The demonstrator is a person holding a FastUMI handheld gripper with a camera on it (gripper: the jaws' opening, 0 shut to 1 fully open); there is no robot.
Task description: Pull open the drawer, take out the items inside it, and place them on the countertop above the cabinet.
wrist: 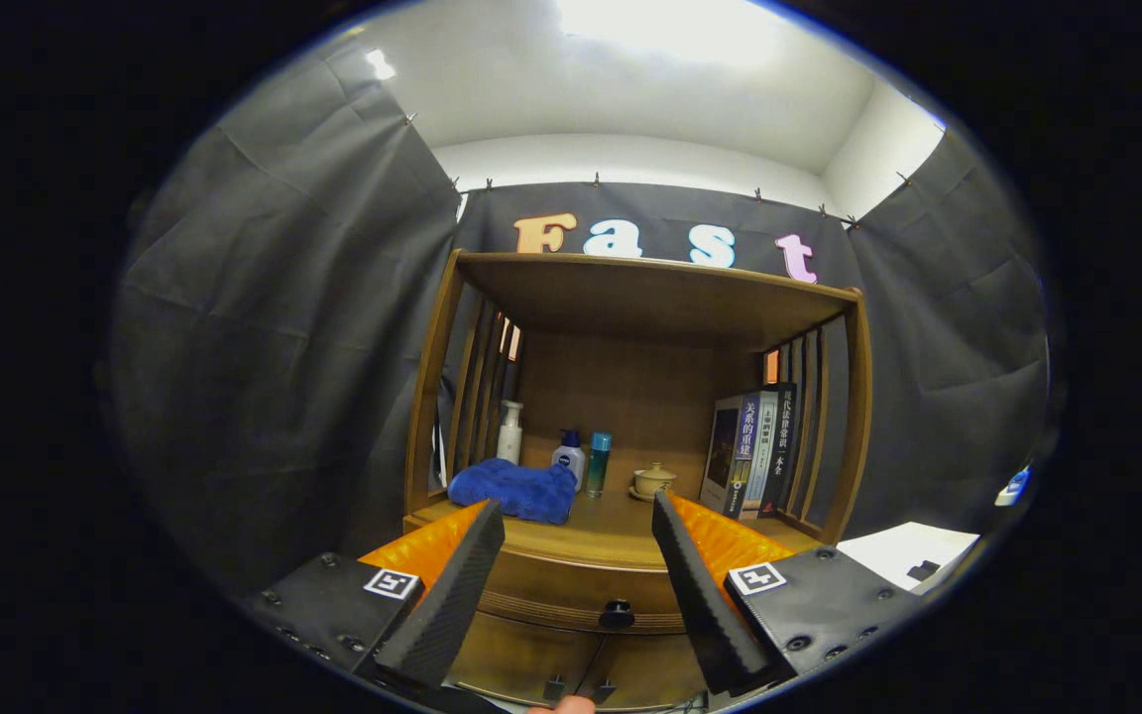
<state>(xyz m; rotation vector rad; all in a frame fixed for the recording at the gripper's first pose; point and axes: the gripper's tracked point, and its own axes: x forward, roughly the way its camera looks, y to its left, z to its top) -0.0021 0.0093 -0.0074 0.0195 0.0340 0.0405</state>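
Gripper cam, near, facing cabinet (pixel 630 555)

A staged home corner inside a cloth-walled booth: a wooden cabinet (pixel 630 555) with an open shelf holds toiletry bottles (pixel 568 458), a folded blue towel (pixel 513 490), a small teapot (pixel 652 480) and books (pixel 755 451).

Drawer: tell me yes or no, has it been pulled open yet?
No: the drawer sits flush in the cabinet, its dark knob untouched, and the open claw hangs short of it.

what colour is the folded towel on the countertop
Blue towel, clearest in the gripper view, beyond the open gripper.
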